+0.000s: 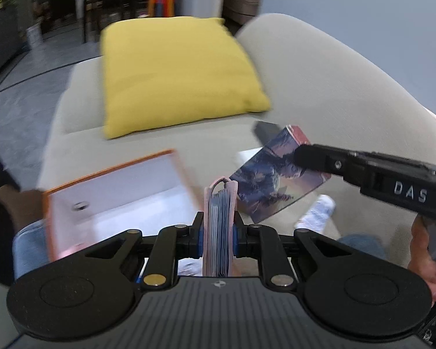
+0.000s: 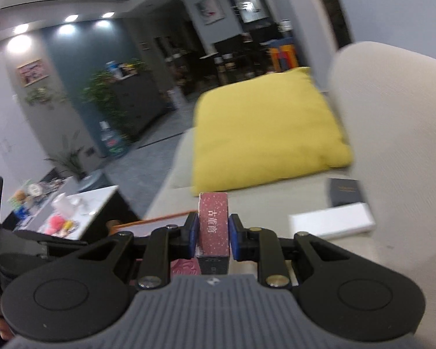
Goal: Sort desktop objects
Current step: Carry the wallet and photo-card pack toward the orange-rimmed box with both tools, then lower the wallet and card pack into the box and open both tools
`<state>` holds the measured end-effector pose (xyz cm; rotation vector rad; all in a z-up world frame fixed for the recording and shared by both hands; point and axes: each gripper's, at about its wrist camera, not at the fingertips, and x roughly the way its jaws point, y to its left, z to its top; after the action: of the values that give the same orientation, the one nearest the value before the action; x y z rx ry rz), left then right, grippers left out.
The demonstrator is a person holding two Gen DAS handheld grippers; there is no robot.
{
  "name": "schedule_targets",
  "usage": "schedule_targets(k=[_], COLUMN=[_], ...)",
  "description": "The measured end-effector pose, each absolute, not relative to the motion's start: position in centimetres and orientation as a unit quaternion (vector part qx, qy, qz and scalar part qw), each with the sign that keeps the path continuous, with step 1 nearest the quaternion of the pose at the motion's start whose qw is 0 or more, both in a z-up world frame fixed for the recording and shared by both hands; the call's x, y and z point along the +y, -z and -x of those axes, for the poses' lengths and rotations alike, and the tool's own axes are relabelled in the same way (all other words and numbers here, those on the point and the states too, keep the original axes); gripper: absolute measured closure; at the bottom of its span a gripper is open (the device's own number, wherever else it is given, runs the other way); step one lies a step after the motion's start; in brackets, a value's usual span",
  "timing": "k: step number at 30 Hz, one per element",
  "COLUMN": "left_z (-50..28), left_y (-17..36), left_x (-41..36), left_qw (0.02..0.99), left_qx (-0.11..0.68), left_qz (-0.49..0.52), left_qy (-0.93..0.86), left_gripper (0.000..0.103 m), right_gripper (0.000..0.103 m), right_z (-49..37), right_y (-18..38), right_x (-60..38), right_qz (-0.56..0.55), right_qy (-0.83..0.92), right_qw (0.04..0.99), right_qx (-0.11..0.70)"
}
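Note:
My left gripper (image 1: 219, 237) is shut on a pink-covered ring booklet (image 1: 219, 203) with blue-grey pages, held edge-on and upright. My right gripper (image 1: 300, 160) comes in from the right, shut on a printed card box (image 1: 264, 180) with a blue and pink picture on its face. In the right wrist view that box (image 2: 213, 212) shows its dark red end with white characters between the blue pads of the right gripper (image 2: 213, 234). An open white box with an orange rim (image 1: 116, 197) lies on the sofa seat, just left of the booklet.
A yellow cushion (image 1: 177, 75) lies on the beige sofa (image 1: 334, 93). A dark box (image 2: 346, 192) and a flat white box (image 2: 331, 222) rest by the sofa's backrest. A low table with toys (image 2: 61, 212) stands to the left on the floor.

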<state>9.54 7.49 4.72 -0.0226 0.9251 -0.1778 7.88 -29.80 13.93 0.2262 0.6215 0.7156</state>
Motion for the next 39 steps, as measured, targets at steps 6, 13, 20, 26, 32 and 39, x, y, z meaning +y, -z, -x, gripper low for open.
schedule_targets(k=[6, 13, 20, 26, 32, 39], left_z=[-10.0, -11.2, -11.5, -12.4, -12.4, -11.6], left_y=[-2.5, 2.1, 4.6, 6.0, 6.2, 5.0], left_x=[13.3, 17.0, 18.3, 18.9, 19.6, 20.3], left_qw=[0.878, 0.849, 0.827, 0.812, 0.816, 0.820], left_qx=[0.475, 0.525, 0.557, 0.576, 0.566, 0.557], left_qz=[0.044, 0.063, 0.073, 0.087, 0.108, 0.128], left_qy=[0.028, -0.002, -0.011, -0.026, -0.038, -0.024], left_gripper=[0.084, 0.084, 0.084, 0.083, 0.083, 0.077], right_gripper=[0.079, 0.080, 0.080, 0.080, 0.080, 0.079], right_z=[-7.8, -8.9, -10.0, -10.5, -11.2, -11.3], right_y=[-12.3, -7.6, -3.9, -2.5, -1.2, -1.4], right_x=[-22.5, -15.7, -13.1, -11.9, -11.4, -10.7], right_qz=[-0.094, -0.064, -0.062, -0.066, -0.077, -0.067], right_qy=[-0.390, -0.387, -0.369, -0.361, -0.358, -0.361], right_qw=[0.855, 0.836, 0.823, 0.809, 0.792, 0.786], right_qx=[0.329, 0.384, 0.428, 0.459, 0.489, 0.498])
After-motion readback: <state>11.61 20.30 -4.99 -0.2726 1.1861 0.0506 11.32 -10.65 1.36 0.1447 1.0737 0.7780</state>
